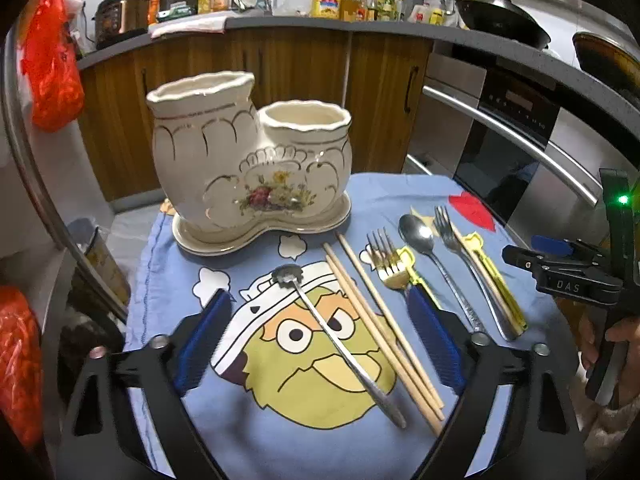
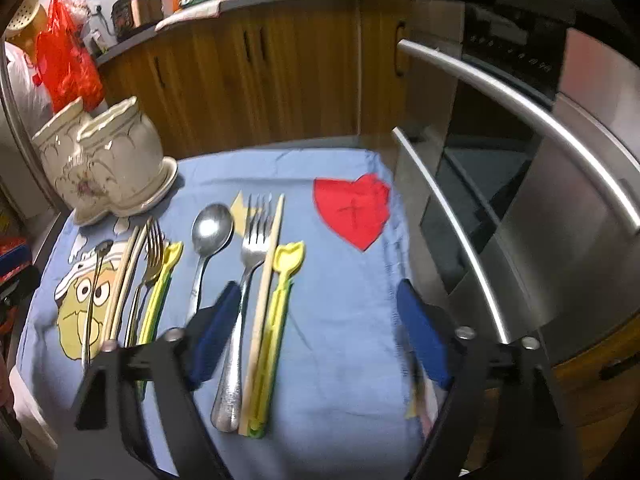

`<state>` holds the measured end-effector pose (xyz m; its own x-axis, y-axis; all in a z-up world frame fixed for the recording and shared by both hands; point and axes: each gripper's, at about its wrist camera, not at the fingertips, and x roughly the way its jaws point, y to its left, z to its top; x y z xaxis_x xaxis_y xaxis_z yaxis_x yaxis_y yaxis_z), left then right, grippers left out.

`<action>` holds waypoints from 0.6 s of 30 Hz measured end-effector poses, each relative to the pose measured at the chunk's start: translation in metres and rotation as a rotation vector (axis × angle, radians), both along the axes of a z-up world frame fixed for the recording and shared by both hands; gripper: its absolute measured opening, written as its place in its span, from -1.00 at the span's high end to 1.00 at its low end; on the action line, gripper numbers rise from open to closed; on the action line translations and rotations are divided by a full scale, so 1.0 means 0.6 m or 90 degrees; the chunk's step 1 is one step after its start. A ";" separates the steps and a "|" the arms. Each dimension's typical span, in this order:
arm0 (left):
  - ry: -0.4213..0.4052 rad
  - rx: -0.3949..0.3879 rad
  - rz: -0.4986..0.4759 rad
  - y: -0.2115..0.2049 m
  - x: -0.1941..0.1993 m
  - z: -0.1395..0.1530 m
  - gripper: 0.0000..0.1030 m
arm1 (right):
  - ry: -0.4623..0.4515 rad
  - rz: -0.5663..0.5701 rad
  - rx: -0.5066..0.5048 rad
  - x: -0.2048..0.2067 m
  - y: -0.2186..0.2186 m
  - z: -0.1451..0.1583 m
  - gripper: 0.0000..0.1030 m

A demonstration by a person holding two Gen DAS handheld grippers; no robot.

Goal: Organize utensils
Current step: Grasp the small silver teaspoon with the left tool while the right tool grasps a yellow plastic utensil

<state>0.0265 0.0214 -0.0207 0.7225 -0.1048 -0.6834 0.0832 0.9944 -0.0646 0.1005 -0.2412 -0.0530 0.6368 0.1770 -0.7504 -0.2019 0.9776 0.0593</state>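
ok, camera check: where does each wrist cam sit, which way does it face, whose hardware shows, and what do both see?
Left wrist: on the left gripper, angled down at the ceramic utensil holder, small flower-tipped spoon and chopsticks; its own blue pads, the right gripper and a hand at right.
Right wrist: on the right gripper, angled down at the steel fork; own pads only.
Shared: holder, blue cartoon cloth, large spoon, oven.
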 end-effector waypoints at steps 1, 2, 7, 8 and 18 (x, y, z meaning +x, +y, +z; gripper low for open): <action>0.006 -0.001 -0.001 0.001 0.004 -0.003 -0.56 | 0.005 0.007 -0.002 0.002 0.004 -0.004 -0.22; 0.013 -0.005 0.001 0.004 0.008 -0.007 -0.51 | 0.008 0.011 -0.003 0.003 0.007 -0.007 -0.12; 0.064 -0.041 -0.002 0.014 0.036 -0.032 0.01 | 0.031 0.031 0.007 0.010 0.017 -0.021 0.26; 0.071 -0.044 -0.002 0.015 0.041 -0.036 0.09 | 0.033 0.033 0.007 0.010 0.018 -0.023 0.36; 0.115 -0.034 0.005 0.004 0.087 -0.062 0.52 | 0.059 0.045 0.026 0.020 0.010 -0.026 0.67</action>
<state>0.0789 0.0239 -0.0578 0.5893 -0.1392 -0.7959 0.0580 0.9898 -0.1301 0.1128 -0.2349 -0.0687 0.5504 0.2507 -0.7964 -0.2622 0.9575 0.1203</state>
